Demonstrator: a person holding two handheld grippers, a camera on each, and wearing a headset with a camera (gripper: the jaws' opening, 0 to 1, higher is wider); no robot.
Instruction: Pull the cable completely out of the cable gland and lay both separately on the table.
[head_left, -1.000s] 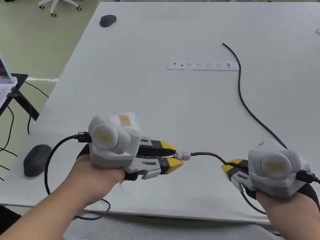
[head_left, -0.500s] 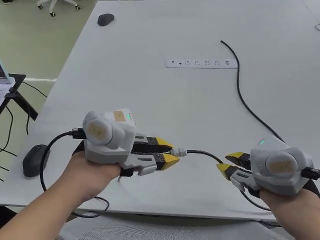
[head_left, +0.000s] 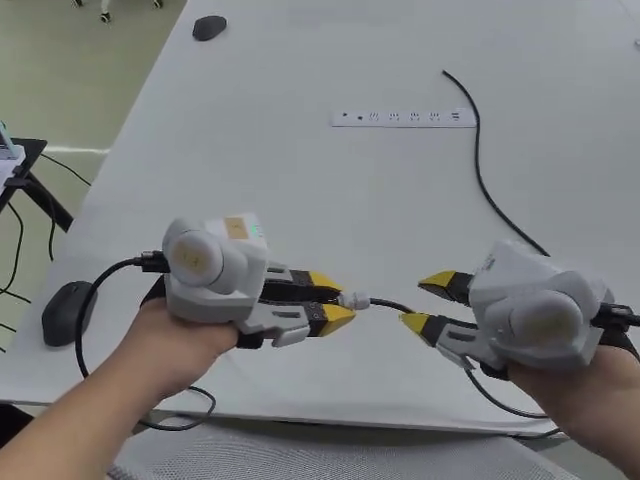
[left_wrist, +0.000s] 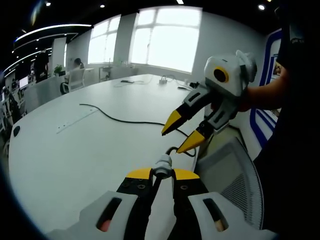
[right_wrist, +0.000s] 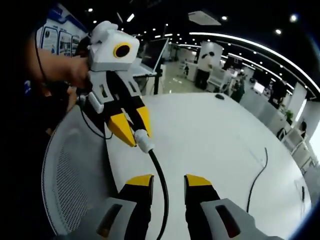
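**Step in hand:** regrip before extraction. The left gripper (head_left: 342, 304) is clamped on the white cable gland (head_left: 352, 299) and holds it above the near edge of the table (head_left: 300, 180). The black cable (head_left: 385, 304) leaves the gland toward the right gripper (head_left: 428, 302). That gripper's jaws stand apart, one on each side of the cable, near the gland. The cable is not yet out of the gland, and neither part lies on the table.

**Next move, by judgement:** close the right jaws on the cable close to the gland. Then draw the grippers apart along the cable's axis, with the left holding the gland fixed. A grip far from the gland risks flexing the cable instead of sliding it.

**Surroundings:**
- A white power strip (head_left: 403, 118) lies well beyond the gland.
- A black cord (head_left: 480, 170) runs from there to behind the right gripper. Whether it is the same cable cannot be told.
- A computer mouse (head_left: 208, 27) lies far beyond the gland.
- A second mouse (head_left: 65, 310) lies to the gland's left.

Nothing blocks the pull.
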